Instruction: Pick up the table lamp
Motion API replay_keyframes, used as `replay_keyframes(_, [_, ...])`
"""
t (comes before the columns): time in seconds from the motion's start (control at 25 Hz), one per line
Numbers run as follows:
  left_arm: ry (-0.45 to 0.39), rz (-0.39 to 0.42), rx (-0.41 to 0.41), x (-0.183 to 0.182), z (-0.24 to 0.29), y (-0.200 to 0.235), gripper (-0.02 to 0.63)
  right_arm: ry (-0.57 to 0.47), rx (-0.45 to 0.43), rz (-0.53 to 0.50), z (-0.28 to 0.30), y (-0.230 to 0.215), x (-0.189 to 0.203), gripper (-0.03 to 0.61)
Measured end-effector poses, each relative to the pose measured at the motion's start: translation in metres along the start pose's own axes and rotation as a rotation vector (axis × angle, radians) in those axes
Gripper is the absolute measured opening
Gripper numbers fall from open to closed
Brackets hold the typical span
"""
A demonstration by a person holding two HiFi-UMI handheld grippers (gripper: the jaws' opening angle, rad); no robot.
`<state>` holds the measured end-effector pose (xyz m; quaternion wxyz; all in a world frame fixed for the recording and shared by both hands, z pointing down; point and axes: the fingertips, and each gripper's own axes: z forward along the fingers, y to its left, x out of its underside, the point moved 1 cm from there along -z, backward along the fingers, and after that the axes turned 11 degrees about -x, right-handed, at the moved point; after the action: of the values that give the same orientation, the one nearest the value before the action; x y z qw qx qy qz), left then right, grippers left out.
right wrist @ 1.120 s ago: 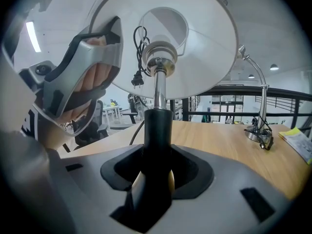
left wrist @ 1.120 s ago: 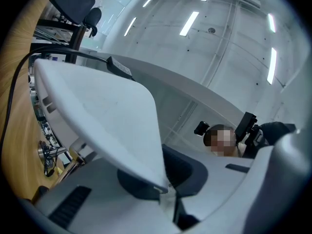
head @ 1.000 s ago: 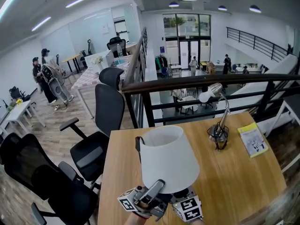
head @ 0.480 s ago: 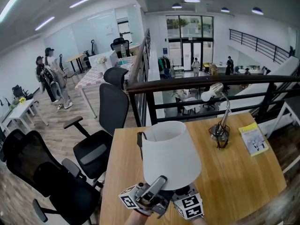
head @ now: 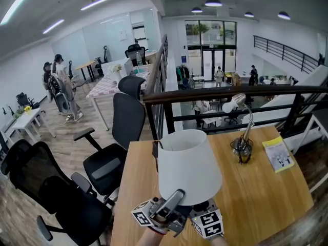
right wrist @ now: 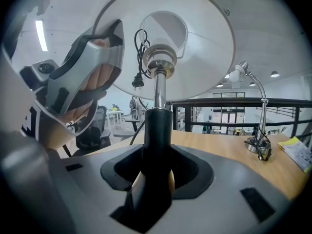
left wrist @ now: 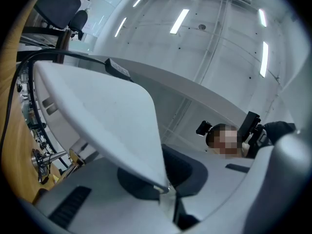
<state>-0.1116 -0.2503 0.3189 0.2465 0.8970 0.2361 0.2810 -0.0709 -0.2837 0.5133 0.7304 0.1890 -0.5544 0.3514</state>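
The table lamp has a white cone shade (head: pixel 188 164) and hangs over the wooden table (head: pixel 266 193). My left gripper (head: pixel 169 207) is shut on the lower rim of the shade; in the left gripper view the rim of the shade (left wrist: pixel 97 116) is pinched between the jaws of the left gripper (left wrist: pixel 168 191). My right gripper (right wrist: pixel 156 179) is shut on the lamp's black stem (right wrist: pixel 157 135) under the shade (right wrist: pixel 200 43). In the head view only the right gripper's marker cube (head: pixel 207 224) shows below the shade. The lamp's base is hidden.
A silver gooseneck desk lamp (head: pixel 241 137) and a yellow booklet (head: pixel 277 154) sit at the table's far right. A black railing (head: pixel 230 94) runs behind the table. Black office chairs (head: pixel 118 137) stand to the left, with people (head: pixel 59 83) farther off.
The lamp and both grippers have risen a little above the table; both grips are unchanged.
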Motion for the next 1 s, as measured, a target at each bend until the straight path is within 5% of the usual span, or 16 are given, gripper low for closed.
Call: replay_keyframes(1.0, [0.019,0.071,-0.006,-0.004,0.022,-0.020,0.011,-0.061,-0.006,-0.038,-0.009,-0.001,-0.033,0.170])
